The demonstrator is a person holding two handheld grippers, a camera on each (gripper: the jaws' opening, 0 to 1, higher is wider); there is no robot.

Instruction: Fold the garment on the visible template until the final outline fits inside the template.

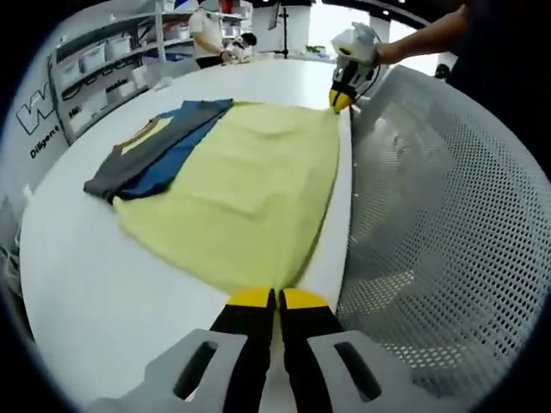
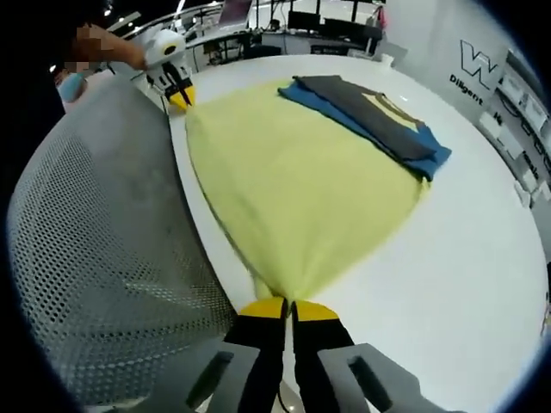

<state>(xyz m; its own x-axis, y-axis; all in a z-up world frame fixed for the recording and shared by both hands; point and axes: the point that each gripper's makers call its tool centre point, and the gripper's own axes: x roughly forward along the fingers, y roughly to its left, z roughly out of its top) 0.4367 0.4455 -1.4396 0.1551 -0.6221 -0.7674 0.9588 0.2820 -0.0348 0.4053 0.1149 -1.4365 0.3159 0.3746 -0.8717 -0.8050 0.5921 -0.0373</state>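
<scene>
The yellow garment (image 1: 250, 194) lies spread on the white table (image 1: 95, 292), stretched between 2 grippers. The left gripper (image 1: 276, 298) and right gripper (image 2: 288, 308) each have jaws clamped on a near corner. Folded blue and grey clothes (image 2: 379, 116) lie on its far side.

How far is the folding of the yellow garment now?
Early stage. The yellow garment lies spread on the white table, its far part over a blue and grey piece. In hand: the left claw and right claw each pinch a near corner. No fold shows yet.
</scene>
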